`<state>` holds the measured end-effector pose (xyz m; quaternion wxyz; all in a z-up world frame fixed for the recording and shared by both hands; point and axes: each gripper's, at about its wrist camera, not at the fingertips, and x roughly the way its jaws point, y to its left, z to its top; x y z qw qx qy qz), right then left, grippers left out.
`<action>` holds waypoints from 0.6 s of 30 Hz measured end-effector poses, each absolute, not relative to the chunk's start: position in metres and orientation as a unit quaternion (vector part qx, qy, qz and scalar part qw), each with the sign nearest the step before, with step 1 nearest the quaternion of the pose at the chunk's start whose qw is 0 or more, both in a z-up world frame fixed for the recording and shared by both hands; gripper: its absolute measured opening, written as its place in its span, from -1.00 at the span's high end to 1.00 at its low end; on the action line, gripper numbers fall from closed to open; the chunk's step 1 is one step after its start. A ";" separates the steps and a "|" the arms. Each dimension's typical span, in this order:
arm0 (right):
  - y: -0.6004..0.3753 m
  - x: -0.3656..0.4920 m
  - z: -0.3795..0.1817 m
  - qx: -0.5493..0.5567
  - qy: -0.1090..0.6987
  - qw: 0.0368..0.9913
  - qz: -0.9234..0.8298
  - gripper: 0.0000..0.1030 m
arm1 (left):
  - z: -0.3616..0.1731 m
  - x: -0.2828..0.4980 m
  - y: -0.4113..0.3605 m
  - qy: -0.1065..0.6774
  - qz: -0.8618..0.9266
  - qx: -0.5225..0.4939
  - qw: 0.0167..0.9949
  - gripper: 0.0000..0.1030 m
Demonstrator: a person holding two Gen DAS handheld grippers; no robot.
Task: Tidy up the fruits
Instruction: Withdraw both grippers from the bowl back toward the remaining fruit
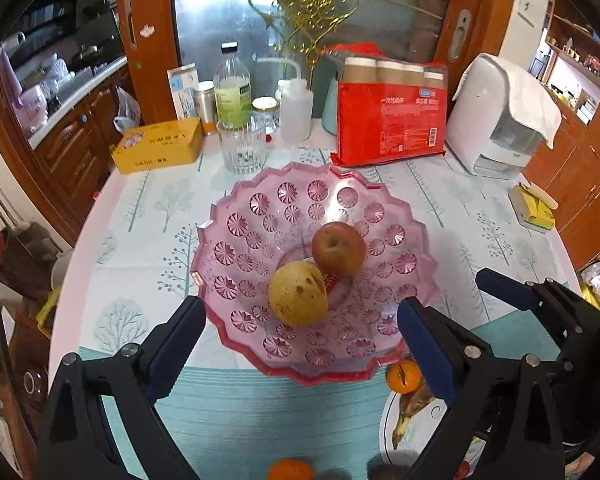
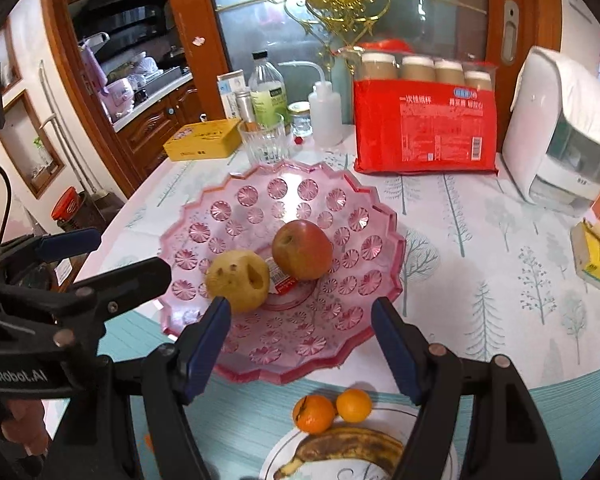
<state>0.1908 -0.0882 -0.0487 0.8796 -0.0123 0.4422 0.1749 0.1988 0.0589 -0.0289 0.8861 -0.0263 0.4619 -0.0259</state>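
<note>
A pink cut-glass bowl [image 1: 260,208] [image 2: 236,200] stands mid-table. In it lie a red apple [image 1: 339,249] [image 2: 302,250] and a yellow pear [image 1: 298,294] [image 2: 238,280] with brown spots. My left gripper [image 1: 302,344] is open and empty over the bowl's near rim. My right gripper [image 2: 302,340] is open and empty, also at the near rim. The left gripper [image 2: 112,256] also shows in the right wrist view. In front of the bowl a white plate [image 2: 300,468] holds a browned banana [image 2: 348,450]. Two oranges [image 2: 314,413] [image 2: 354,405] lie at its far edge.
Behind the bowl stand a glass tumbler [image 1: 242,146], a yellow tin [image 1: 158,146], bottles [image 1: 230,88], a red pack of paper cups [image 1: 392,118] and a white dispenser [image 1: 496,120]. A yellow box [image 1: 534,210] lies at the right table edge. Another orange [image 1: 290,470] lies near the front.
</note>
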 end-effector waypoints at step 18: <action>-0.118 0.118 -0.001 -0.041 0.410 0.883 0.224 -0.43 | 0.021 0.107 0.043 0.434 0.007 -0.014 0.901 -0.86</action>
